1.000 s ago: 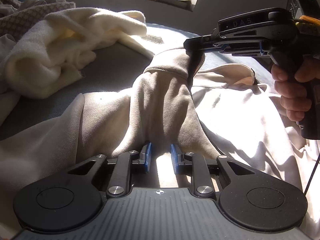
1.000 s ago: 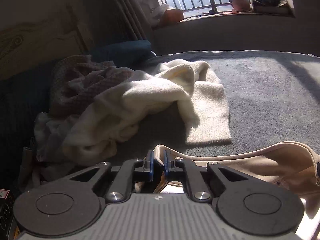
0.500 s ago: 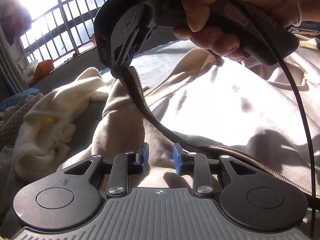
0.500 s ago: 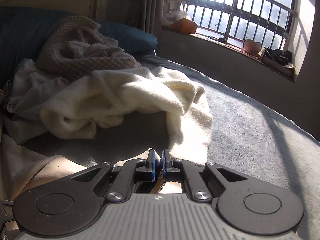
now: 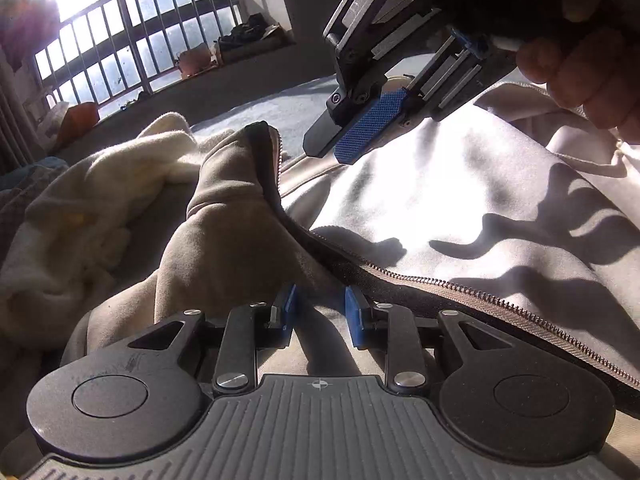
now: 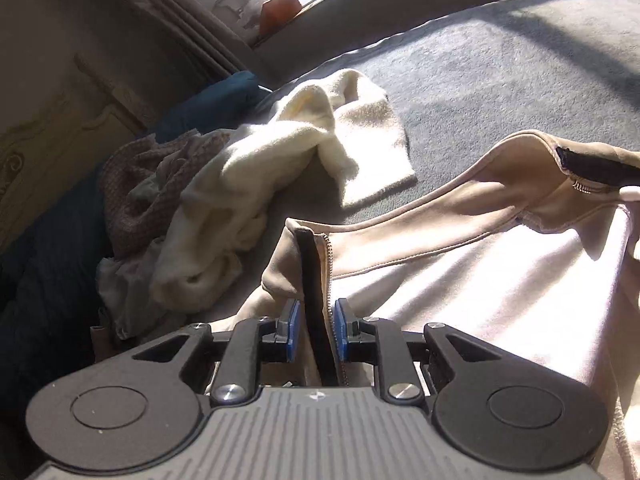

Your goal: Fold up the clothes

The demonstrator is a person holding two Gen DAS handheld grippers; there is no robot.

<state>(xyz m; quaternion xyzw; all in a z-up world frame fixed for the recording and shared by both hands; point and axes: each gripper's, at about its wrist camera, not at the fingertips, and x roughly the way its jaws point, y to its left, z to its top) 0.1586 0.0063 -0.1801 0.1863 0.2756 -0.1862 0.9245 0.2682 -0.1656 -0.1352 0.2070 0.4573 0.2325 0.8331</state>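
A beige zip-up jacket [image 5: 440,200] lies spread on the bed in bright sun, its brown zipper [image 5: 480,304] running off to the right. My left gripper [image 5: 321,310] is shut on a bunched fold of the jacket near the zipper. A raised corner of the zipper edge [image 5: 260,136] stands free. My right gripper [image 5: 340,140], held by a hand [image 5: 580,68], hovers just right of that corner, open, one blue pad showing. In the right wrist view the right gripper [image 6: 317,328] has the dark zipper edge [image 6: 314,280] loose in the gap between its pads.
A crumpled cream sweater [image 6: 280,160] lies left of the jacket, with a pink knit [image 6: 136,184] and other clothes heaped beyond it. A blue pillow [image 6: 216,104] and headboard [image 6: 60,120] sit at the left. Grey bed cover [image 6: 500,60] stretches toward the barred window [image 5: 132,48].
My right gripper was shut on the zipper edge, lifting it; its pads have now parted and it has drawn away to the right, leaving the corner standing. The left grip is unchanged.
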